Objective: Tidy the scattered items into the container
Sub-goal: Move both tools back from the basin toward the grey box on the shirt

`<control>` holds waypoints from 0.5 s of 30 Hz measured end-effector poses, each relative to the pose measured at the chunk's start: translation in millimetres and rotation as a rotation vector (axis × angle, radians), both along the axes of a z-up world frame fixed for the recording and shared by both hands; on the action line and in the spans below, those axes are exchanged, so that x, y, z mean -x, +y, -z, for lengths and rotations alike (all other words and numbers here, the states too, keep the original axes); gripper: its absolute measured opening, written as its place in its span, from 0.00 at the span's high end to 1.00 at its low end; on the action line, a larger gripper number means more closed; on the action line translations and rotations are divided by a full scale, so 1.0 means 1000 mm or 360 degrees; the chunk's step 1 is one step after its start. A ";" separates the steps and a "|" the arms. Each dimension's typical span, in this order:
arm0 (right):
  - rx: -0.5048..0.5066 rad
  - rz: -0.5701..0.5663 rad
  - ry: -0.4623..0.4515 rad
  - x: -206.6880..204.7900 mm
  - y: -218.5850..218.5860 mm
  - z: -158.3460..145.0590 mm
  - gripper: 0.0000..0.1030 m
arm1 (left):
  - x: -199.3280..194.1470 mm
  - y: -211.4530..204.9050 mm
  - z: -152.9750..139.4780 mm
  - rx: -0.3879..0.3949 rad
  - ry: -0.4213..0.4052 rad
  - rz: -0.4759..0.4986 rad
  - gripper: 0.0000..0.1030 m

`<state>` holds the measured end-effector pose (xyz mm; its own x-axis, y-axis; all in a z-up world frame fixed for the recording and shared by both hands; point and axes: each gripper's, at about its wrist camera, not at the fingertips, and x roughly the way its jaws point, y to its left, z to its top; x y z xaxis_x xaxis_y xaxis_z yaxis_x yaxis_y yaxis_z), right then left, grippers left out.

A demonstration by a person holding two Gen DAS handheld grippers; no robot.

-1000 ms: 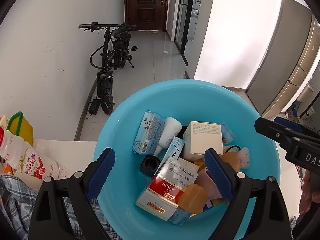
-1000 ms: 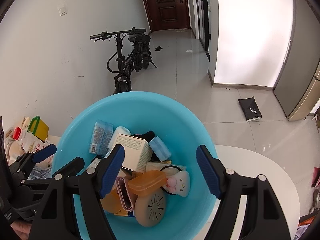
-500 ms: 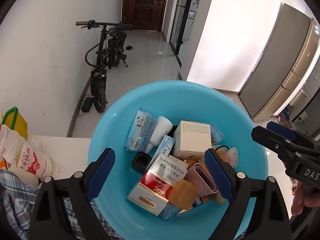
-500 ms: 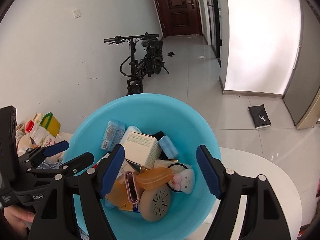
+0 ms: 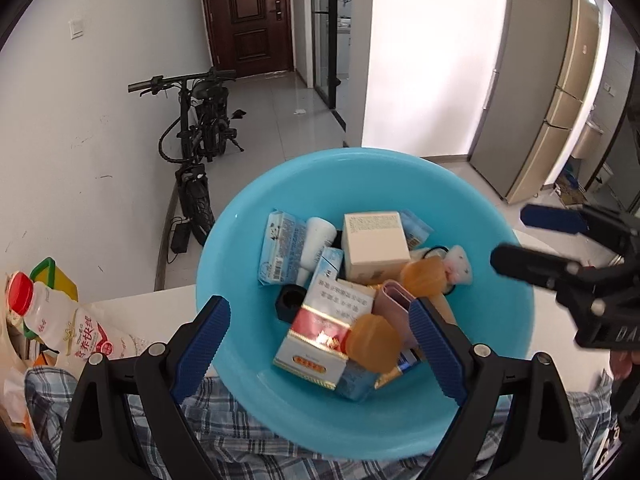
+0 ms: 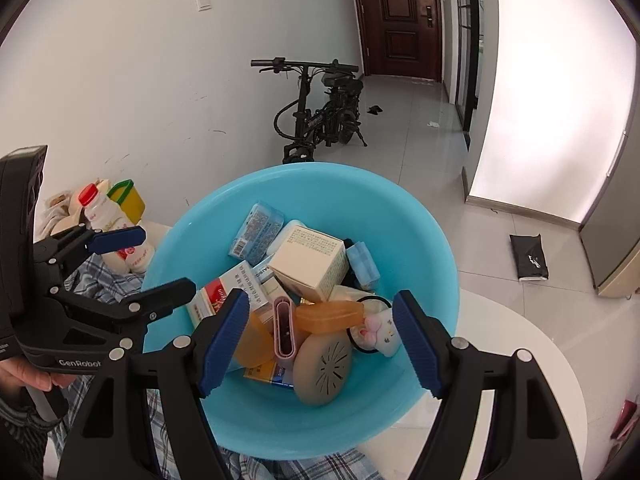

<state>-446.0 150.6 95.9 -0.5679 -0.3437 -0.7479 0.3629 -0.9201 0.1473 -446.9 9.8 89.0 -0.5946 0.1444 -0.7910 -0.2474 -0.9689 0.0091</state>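
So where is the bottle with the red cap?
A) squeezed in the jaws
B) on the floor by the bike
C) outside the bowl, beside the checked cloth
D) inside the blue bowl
C: the bottle with the red cap stands outside the blue bowl, next to the checked cloth, with nothing gripping it.

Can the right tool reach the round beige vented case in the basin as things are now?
Probably yes: the case lies on top of the pile, just before the open right tool, uncovered.
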 end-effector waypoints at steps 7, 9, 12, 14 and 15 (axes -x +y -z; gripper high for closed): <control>0.0071 -0.0039 0.0077 -0.018 0.013 -0.018 0.29 | -0.029 -0.003 -0.005 -0.0002 0.0033 0.0046 0.10; 0.0082 -0.0072 0.0080 -0.026 0.014 -0.019 0.29 | -0.038 -0.006 -0.007 -0.0022 0.0050 0.0047 0.10; 0.0059 -0.0135 0.0086 -0.044 0.014 -0.016 0.29 | -0.049 -0.008 -0.011 -0.0006 0.0084 0.0087 0.10; 0.0035 -0.0185 0.0085 -0.057 0.011 -0.012 0.29 | -0.055 -0.009 -0.013 0.0021 0.0112 0.0098 0.10; 0.0023 -0.0213 0.0081 -0.064 0.009 -0.009 0.29 | -0.057 -0.010 -0.014 0.0027 0.0122 0.0096 0.10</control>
